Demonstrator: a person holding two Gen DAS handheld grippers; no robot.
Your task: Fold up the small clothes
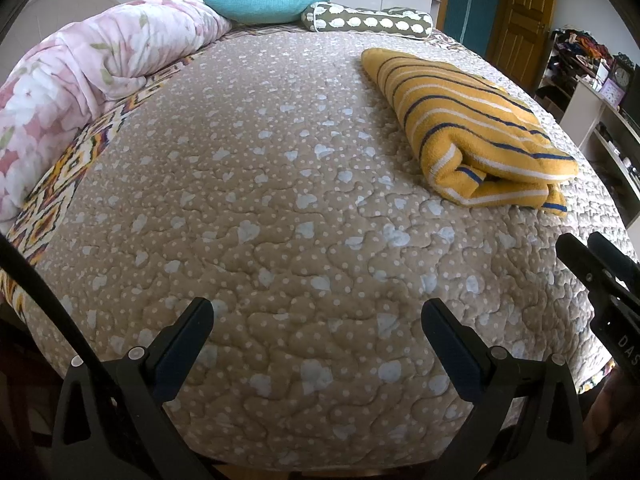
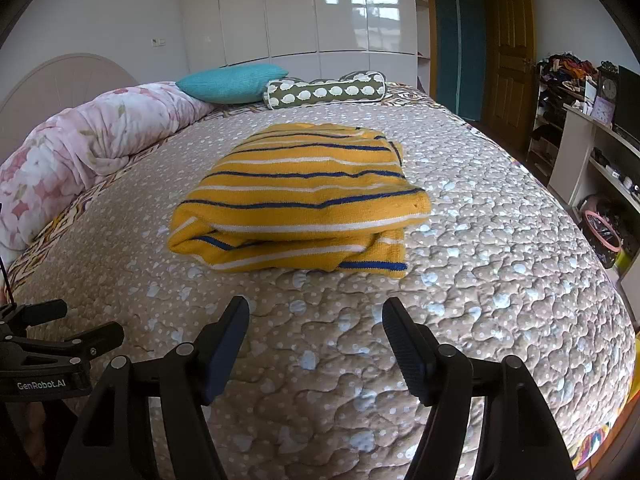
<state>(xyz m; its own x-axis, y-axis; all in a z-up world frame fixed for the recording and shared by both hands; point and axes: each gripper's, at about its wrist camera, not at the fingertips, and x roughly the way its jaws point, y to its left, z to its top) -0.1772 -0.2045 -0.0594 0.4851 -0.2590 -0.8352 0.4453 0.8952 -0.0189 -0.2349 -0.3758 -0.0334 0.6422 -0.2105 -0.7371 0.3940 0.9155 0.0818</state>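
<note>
The left hand-held gripper (image 1: 318, 322) and the right hand-held gripper (image 2: 316, 318) both hover over the quilted bed (image 2: 500, 240) with jaws spread wide and nothing between them. The folded yellow striped garment (image 2: 304, 196) lies on the bed ahead of the right one, apart from both.

A wide bed (image 2: 500, 240) with a tan quilted spread fills the room. A rolled pink floral duvet (image 2: 92, 144) lies along its left edge, a teal pillow (image 2: 232, 82) and a patterned bolster (image 2: 326, 92) at the far edge. Behind stand a glossy white wardrobe (image 2: 312, 12) reflecting window light, a wooden door (image 2: 514, 56) and white shelves (image 2: 588, 140) at right.
</note>
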